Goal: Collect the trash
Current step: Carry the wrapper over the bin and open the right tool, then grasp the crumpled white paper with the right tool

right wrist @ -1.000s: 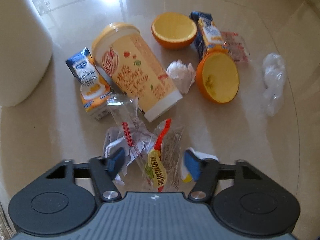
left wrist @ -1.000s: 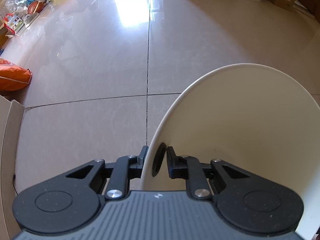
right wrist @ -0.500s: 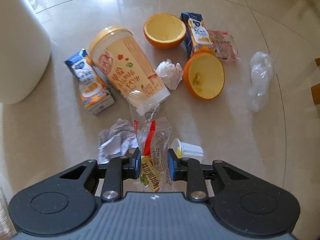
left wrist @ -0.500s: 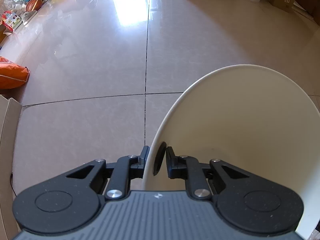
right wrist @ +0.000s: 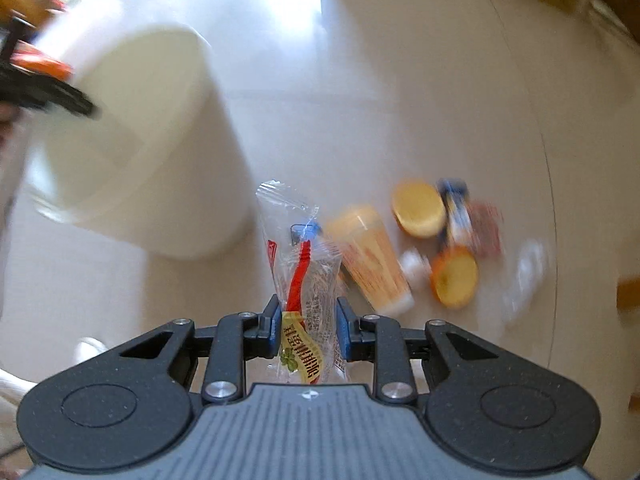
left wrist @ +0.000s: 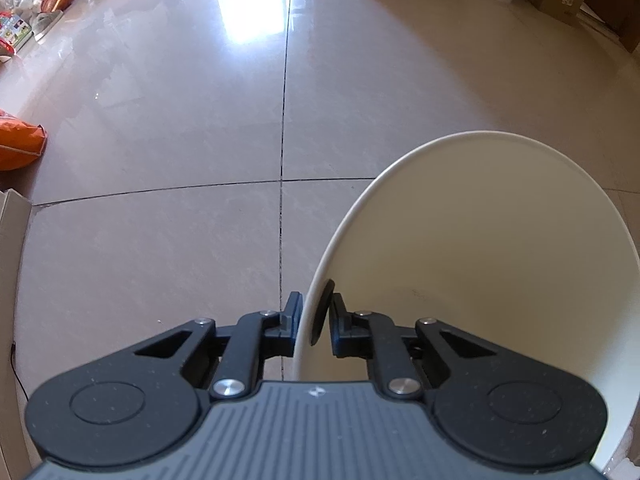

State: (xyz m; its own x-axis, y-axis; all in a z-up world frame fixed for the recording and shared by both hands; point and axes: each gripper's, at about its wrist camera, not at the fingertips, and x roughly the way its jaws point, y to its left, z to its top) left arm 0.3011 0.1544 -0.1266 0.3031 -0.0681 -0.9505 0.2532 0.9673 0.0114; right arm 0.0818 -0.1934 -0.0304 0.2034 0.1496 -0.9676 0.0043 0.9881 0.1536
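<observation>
- The right gripper [right wrist: 306, 330] has its jaws clamped on a clear snack wrapper [right wrist: 306, 280], lifted off the floor at lower centre.
- The left gripper [left wrist: 314, 320] pinches the rim of the white bin [left wrist: 480, 260], whose visible inside looks empty.
- Right of centre, a cup [right wrist: 372, 256], orange halves [right wrist: 418, 208], cartons and plastic lie uncollected; most of the job apparently remains.

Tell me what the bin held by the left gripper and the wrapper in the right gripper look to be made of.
Bin: likely plastic, cream-white, smooth with a soft sheen; its thin rim is pinched in the left gripper.
Wrapper: thin clear plastic film, glossy and crinkled, printed in red and yellow; the floor shows through it. The right gripper has its jaws closed on it.
</observation>
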